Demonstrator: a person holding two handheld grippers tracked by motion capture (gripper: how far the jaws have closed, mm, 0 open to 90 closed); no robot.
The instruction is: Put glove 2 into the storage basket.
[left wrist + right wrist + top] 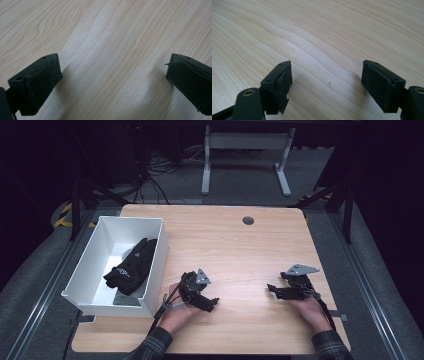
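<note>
My left gripper [212, 304] rests low on the wooden table [240, 250], just right of a white bin [131, 219], with a hand around its body. In the left gripper view, my left gripper [112, 75] stands open with bare wood between its black pads. My right gripper [273, 290] lies near the table's right side, pointing left toward the other one. My right gripper [327, 77] is open too, over plain wood grain, with nothing between its jaws. A black glove [131, 266] lies inside the bin, draped toward its right wall.
The bin sits at the table's left edge, its near corner overhanging slightly. A dark round grommet [248, 220] is set in the far middle of the tabletop. Beyond the table stand a white desk frame [245, 141] and loose cables [160, 170] on the floor.
</note>
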